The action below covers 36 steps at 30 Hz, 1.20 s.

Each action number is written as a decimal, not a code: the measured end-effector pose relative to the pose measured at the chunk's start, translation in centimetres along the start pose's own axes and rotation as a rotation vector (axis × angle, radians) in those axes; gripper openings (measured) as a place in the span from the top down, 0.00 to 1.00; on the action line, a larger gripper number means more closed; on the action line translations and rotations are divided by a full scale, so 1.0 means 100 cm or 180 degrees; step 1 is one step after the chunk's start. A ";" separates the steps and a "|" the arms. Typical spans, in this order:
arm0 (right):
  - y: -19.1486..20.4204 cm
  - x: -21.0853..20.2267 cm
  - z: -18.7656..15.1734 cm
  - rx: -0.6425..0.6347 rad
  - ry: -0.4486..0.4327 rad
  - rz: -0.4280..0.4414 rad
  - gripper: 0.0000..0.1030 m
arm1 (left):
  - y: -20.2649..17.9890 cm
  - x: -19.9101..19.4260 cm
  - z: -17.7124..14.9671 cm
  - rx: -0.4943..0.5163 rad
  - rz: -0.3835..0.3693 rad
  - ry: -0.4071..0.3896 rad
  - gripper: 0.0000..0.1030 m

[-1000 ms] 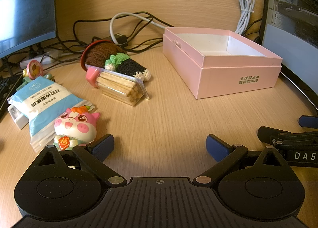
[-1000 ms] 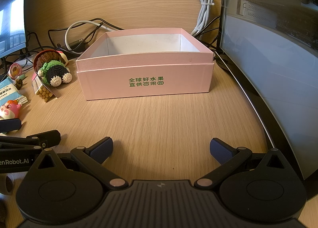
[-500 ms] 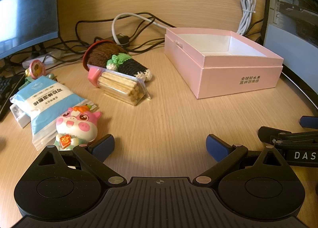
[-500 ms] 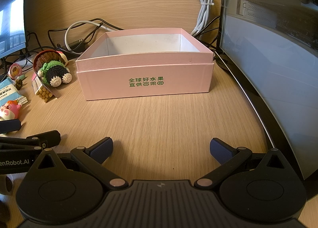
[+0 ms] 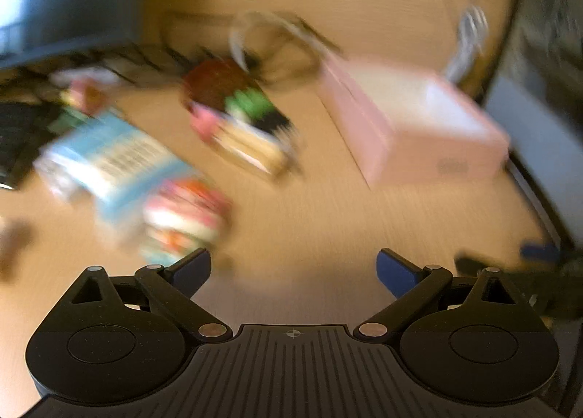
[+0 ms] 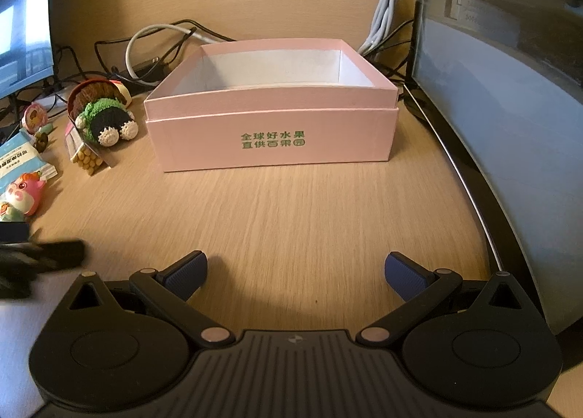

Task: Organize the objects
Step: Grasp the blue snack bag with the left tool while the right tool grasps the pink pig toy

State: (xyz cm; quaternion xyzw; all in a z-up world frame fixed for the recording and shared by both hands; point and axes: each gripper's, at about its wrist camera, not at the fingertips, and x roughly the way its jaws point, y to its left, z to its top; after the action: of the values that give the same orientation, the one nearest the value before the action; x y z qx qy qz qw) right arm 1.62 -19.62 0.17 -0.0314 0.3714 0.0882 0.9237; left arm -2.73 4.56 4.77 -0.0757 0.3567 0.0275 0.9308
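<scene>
While spread wide, both tools (image 5: pixel 293 265) (image 6: pixel 296 269) hold nothing.

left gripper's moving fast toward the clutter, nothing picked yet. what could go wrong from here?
1. The left wrist view is smeared, so the open left gripper is moving quickly close to the pink pig toy; it could knock it instead of straddling it.
2. The toy rests against the blue packet, so a grasp may drag both.
3. The right gripper, open, sits in front of the pink box, likely across the left's carry path.
</scene>
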 end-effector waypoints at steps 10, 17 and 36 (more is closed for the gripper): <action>0.003 -0.001 0.000 0.0122 0.0101 -0.0113 0.00 | 0.091 0.027 0.064 -0.1138 0.0952 0.0109 0.03; 0.005 -0.002 0.001 0.0140 0.0159 -0.0140 0.00 | 0.104 0.074 0.068 -0.1059 0.1144 0.0317 0.02; 0.146 -0.026 0.036 -0.0809 -0.0173 0.1095 0.00 | 0.139 0.016 0.024 -0.0012 0.0267 0.0385 0.42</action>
State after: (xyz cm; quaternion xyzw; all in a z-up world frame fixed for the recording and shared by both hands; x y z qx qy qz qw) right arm -0.48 -5.21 4.72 -0.0814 0.3321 0.2916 0.8933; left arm -1.37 18.67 3.78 -0.0640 0.4151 0.0625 0.9054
